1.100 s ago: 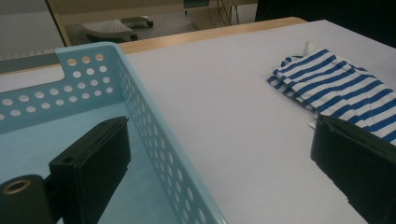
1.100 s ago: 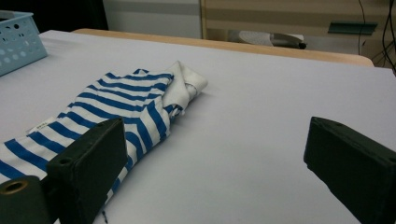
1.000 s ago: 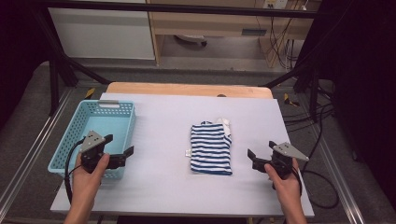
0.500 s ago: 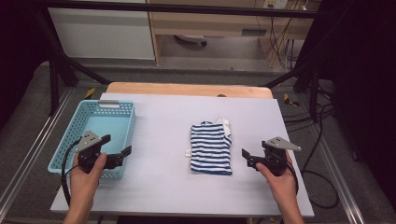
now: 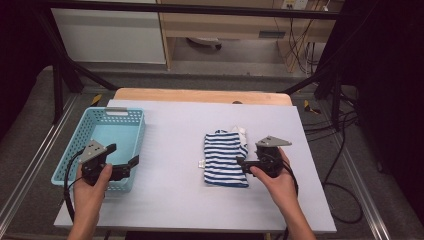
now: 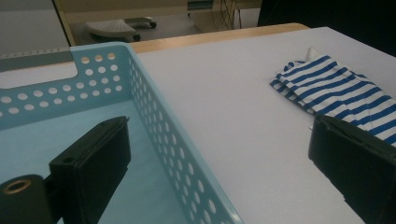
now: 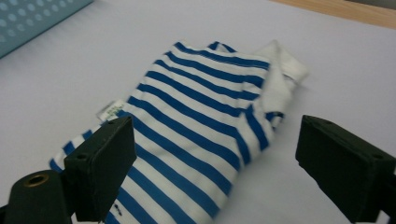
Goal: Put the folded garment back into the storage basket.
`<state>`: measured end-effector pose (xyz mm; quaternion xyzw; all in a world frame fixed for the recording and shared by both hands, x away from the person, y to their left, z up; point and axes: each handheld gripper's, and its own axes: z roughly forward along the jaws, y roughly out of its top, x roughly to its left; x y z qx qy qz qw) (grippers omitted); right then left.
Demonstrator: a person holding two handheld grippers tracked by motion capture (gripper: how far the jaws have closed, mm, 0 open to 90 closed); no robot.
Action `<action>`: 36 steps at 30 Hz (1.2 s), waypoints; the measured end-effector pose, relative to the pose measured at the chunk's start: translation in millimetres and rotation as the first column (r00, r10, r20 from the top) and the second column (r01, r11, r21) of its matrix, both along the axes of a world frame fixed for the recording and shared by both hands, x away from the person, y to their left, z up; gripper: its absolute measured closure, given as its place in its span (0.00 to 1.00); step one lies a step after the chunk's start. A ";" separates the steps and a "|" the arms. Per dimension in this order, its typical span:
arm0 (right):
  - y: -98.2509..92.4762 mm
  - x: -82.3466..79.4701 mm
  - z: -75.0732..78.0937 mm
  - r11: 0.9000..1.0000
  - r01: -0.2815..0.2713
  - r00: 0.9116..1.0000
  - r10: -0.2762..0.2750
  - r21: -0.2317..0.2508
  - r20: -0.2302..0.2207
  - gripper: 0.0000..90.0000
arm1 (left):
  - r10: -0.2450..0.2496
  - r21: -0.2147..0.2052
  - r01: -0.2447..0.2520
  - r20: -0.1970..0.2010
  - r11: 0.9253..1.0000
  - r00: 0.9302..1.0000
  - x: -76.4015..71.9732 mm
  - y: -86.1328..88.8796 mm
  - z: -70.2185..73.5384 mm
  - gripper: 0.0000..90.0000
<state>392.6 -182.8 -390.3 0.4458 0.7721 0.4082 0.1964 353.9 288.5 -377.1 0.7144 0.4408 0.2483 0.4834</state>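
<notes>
A fixed overhead camera looks forward and down on the table (image 5: 175,200), while two low jaw-mounted cameras close in, all sharing the striped shirt (image 5: 225,159).

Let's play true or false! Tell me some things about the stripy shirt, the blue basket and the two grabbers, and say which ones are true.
1. The striped shirt lies folded on the table. True.
2. The shirt is inside the basket. False: it lies on the table, apart from the basket.
3. The right gripper is at the shirt's edge with its jaws open. True.
4. The left gripper is holding the shirt. False: it is over by the basket, jaws open and holding nothing.
5. The shirt has red stripes. False: they are blue and white.
</notes>
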 end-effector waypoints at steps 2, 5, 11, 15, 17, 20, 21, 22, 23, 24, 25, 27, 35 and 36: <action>10.8 0.9 -1.5 1.000 -0.017 1.000 0.017 0.005 -0.005 0.15 | 0.001 -0.003 -0.001 -0.001 1.000 1.000 0.0 0.6 -0.2 0.06; 23.7 -2.7 -7.1 0.999 -0.049 0.999 0.049 0.010 -0.016 0.17 | 0.001 -0.005 -0.001 0.000 1.000 1.000 0.1 1.0 0.1 0.06; 44.8 -13.0 -18.0 0.993 -0.114 0.993 0.113 -0.018 -0.030 0.24 | 0.006 -0.003 -0.006 0.005 1.000 1.000 0.2 -0.4 1.2 0.06; 56.9 -16.7 -20.4 0.989 -0.144 0.989 0.142 -0.028 -0.043 0.30 | 0.005 0.001 -0.005 0.007 1.000 1.000 0.5 -1.5 1.6 0.06; 59.1 -17.4 -20.7 0.987 -0.154 0.987 0.153 -0.033 -0.046 0.32 | 0.007 0.002 -0.007 0.007 1.000 1.000 1.0 -1.9 1.4 0.06; 68.5 -22.2 -23.8 0.984 -0.171 0.983 0.168 -0.045 -0.067 0.37 | 0.009 -0.004 -0.009 0.005 1.000 1.000 3.0 -5.5 1.0 0.06; 70.7 -23.0 -25.0 0.983 -0.177 0.982 0.173 -0.049 -0.071 0.38 | 0.009 -0.004 -0.009 0.005 1.000 1.000 3.0 -5.5 1.0 0.06; 72.4 -23.7 -26.1 0.981 -0.187 0.981 0.182 -0.057 -0.073 0.39 | 0.004 0.008 -0.004 0.004 1.000 1.000 2.7 -7.2 1.1 0.06; 73.9 -24.8 -26.9 0.980 -0.191 0.980 0.186 -0.059 -0.077 0.41 | 0.003 0.011 -0.003 0.005 1.000 1.000 2.4 -7.6 1.3 0.06; 75.3 -25.6 -27.8 0.979 -0.196 0.978 0.191 -0.057 -0.081 0.42 | 0.005 0.011 -0.005 0.006 1.000 1.000 2.1 -7.6 1.6 0.06; 76.4 -26.1 -28.4 0.977 -0.203 0.977 0.197 -0.064 -0.086 0.43 | 0.006 0.007 -0.006 0.008 1.000 1.000 1.9 -7.3 2.1 0.06; 78.7 -27.3 -29.9 0.974 -0.213 0.974 0.207 -0.071 -0.090 0.46 | 0.011 0.008 -0.011 0.010 1.000 1.000 1.8 -6.8 2.5 0.06; 86.4 -31.3 -33.3 0.967 -0.242 0.967 0.233 -0.084 -0.100 0.56 | 0.016 0.008 -0.016 0.010 1.000 1.000 1.8 -5.7 2.3 0.06; 87.5 -31.8 -34.0 0.967 -0.241 0.967 0.233 -0.081 -0.100 0.57 | 0.015 0.010 -0.015 0.009 1.000 1.000 1.8 -5.6 2.3 0.06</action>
